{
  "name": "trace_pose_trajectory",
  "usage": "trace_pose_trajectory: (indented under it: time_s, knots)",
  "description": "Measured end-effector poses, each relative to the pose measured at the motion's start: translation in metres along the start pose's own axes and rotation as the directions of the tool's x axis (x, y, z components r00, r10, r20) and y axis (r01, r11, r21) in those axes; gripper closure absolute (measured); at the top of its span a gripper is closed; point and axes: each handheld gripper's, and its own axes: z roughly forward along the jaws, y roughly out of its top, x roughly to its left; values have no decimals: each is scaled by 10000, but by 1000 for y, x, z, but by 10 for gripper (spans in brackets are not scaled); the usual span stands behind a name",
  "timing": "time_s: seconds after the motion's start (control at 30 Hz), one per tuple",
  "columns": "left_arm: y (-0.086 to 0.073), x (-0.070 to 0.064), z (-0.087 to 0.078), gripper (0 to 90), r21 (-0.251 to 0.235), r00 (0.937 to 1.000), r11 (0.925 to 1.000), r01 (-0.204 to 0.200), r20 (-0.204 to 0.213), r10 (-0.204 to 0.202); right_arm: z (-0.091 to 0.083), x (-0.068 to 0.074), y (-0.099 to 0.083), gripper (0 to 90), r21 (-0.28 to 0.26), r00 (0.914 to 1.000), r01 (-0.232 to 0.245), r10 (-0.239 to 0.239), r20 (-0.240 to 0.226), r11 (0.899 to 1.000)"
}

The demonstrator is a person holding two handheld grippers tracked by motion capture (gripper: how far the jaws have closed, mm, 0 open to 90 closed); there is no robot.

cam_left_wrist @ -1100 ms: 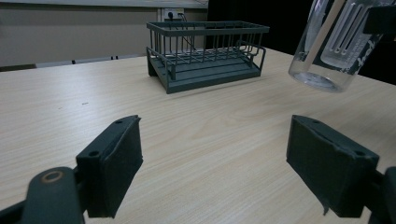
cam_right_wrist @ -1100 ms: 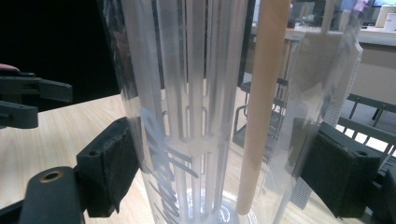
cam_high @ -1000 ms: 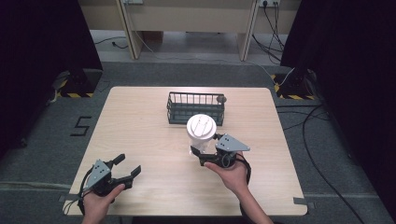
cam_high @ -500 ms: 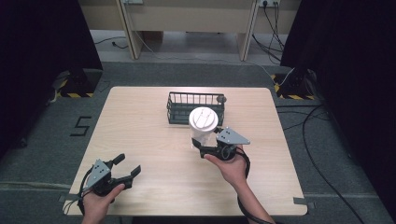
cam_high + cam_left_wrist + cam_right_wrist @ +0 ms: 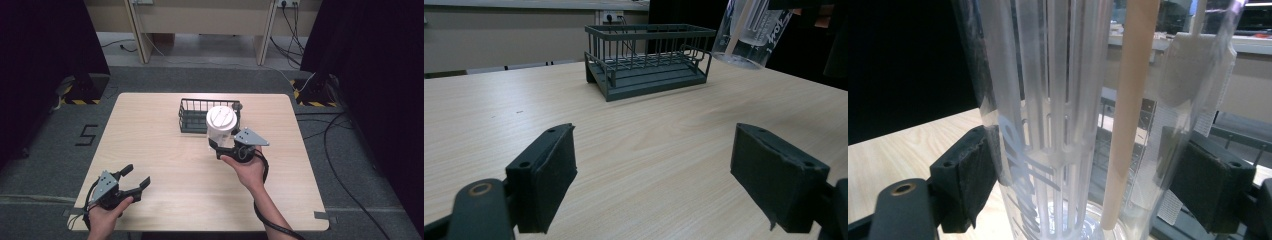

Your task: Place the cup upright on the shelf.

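Just near the wire basket, the right gripper squeezes the clear cup up off the desk, so keep it straight while the left gripper waits open.

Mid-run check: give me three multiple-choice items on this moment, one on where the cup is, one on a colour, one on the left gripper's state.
1. Where is the clear lidded cup?
A. lying in the wire basket
B. held off the table by the right gripper
C. standing by the left gripper

2. What colour is the cup's lid?
A. white
B. red
C. black

3. How is the left gripper?
A. shut on the cup
B. shut on nothing
C. open, holding nothing

Answers: 1 B, the right gripper has its pads against the cup's sides; 2 A, seen from above; 3 C, its jaws stand wide apart over bare table.
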Motion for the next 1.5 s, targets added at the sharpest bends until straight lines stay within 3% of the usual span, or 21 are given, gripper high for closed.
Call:
trace_pose_trajectory:
  time_s: [0.67,1.5]
  knots:
    - [0,1,0,177,-29,10000,10000,35,6,-35,16,-18,23,185,-138,9983,0,8,576,9999]
    - [0,1,0,179,-64,10000,9999,88,-4,-88,37,-37,39,185,-81,9946,-119,127,1031,9999]
